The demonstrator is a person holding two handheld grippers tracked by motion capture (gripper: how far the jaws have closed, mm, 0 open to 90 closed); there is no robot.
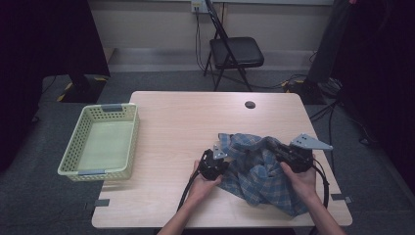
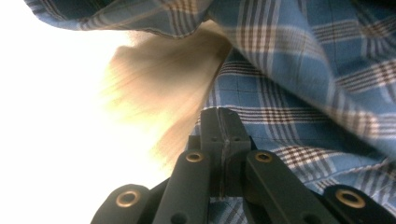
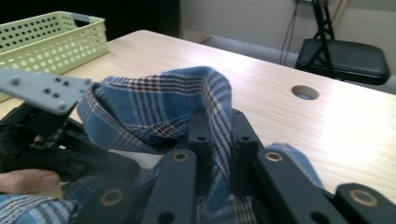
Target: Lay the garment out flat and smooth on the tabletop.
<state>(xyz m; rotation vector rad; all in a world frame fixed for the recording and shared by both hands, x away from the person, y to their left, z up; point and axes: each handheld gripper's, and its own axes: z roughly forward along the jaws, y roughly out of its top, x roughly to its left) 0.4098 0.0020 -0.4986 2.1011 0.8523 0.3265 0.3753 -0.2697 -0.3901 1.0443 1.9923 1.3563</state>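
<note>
Currently: plaid shirt (image 1: 257,171) bunched near worktop (image 1: 186,122) front-right corner; left gripper (image 2: 223,122) fingers closed flat at shirt's left edge, cloth between them not visible; right gripper (image 3: 219,128) fingers pinching a raised fold, probably for spreading; green basket (image 1: 100,142) overhanging left edge.

A plaid shirt (image 1: 254,169) lies bunched on the near right part of the table (image 1: 181,122), between the left gripper (image 1: 219,159) at its left edge and the right gripper (image 1: 285,152) at its right. A perforated basket (image 1: 100,142) overhangs the table's left edge, well apart from the shirt. A cable hole (image 1: 250,105) sits near the far edge; a folding chair (image 1: 234,51) stands behind the table.
</note>
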